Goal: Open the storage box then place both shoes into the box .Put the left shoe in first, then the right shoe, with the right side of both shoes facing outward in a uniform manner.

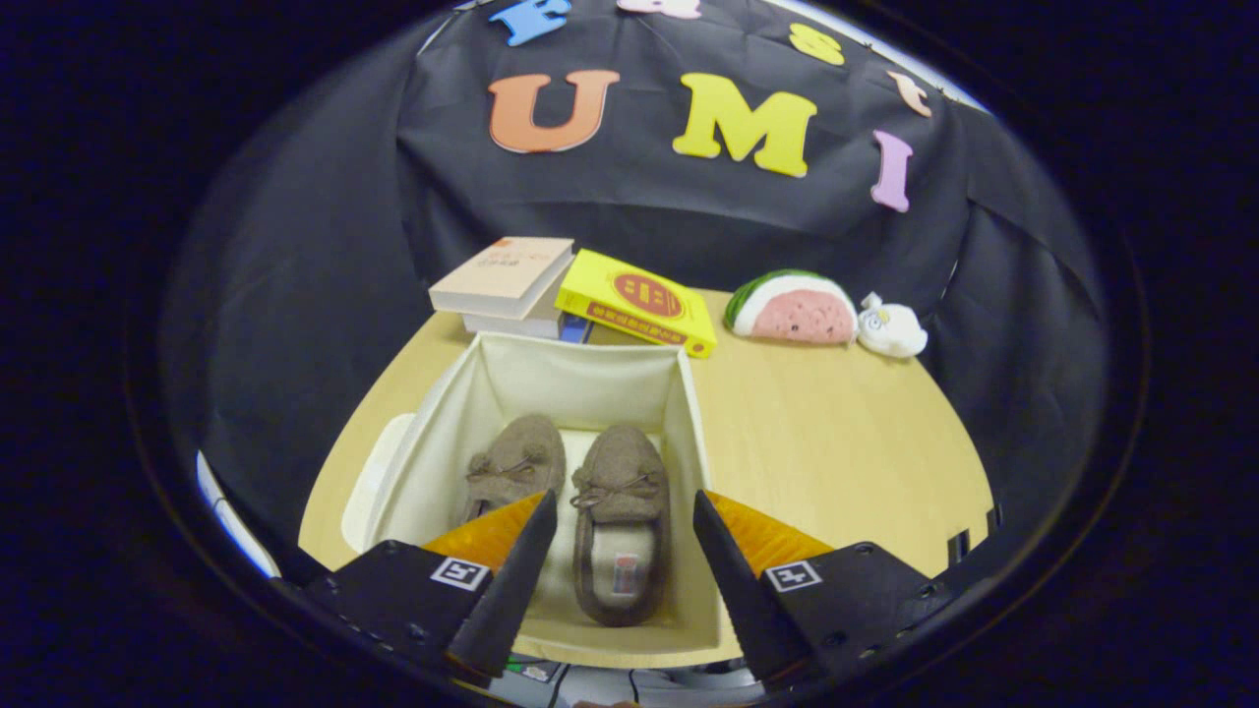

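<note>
Near the front edge of the wooden table (pixel 846 462), we see the storage box (pixel 580 379) standing open, its soft fabric walls upright and its lid (pixel 372 482) lying flat against its left side. Both shoes sit inside on the floor of the box, side by side with toes pointing toward the back wall: the left shoe (pixel 513 462) close to the left wall, the right shoe (pixel 622 521) just beside it, its opening and fleece lining facing up.

Our gripper (pixel 624 511) hovers above the box with its fingers spread wide and holding nothing; the right shoe lies between them, lower down.

We judge these slippers light and soft, with a fuzzy upper that gives under pressure and should not slip. If either needs straightening, the heel collar or the firmer sole edge looks like the best place to pinch, since the toe would simply squash. The box walls look floppy too, so a nudge could fold them inward.

Along the back edge lie stacked books (pixel 507 285), a yellow book (pixel 637 300), a watermelon plush (pixel 793 307) and a small white toy (pixel 892 329).
</note>
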The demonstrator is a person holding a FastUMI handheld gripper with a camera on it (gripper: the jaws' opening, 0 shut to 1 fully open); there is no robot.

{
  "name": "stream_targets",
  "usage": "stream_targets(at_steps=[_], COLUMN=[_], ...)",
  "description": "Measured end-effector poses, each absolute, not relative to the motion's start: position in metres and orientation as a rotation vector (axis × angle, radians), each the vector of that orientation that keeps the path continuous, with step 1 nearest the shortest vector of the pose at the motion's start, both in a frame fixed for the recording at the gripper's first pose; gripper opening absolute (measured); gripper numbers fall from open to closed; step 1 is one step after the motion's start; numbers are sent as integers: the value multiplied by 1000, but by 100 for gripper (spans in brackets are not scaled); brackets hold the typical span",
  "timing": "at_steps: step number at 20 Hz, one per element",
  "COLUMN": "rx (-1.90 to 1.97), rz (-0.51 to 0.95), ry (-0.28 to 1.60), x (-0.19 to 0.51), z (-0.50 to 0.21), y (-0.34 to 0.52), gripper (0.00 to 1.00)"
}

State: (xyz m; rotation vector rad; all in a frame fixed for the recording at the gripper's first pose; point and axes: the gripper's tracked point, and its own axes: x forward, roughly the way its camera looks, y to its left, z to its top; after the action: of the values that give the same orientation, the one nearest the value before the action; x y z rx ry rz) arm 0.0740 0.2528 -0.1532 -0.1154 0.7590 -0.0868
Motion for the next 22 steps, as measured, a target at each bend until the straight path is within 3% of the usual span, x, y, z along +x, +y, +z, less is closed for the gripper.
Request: stream_targets(at_steps=[3, 15, 22], rx=[-161, -67, 30], rz=[-106, -65, -65], ry=[615, 212, 190], x=[60, 6, -6], z=[-128, -47, -50], y=[238, 164, 74], gripper=[96, 95, 95])
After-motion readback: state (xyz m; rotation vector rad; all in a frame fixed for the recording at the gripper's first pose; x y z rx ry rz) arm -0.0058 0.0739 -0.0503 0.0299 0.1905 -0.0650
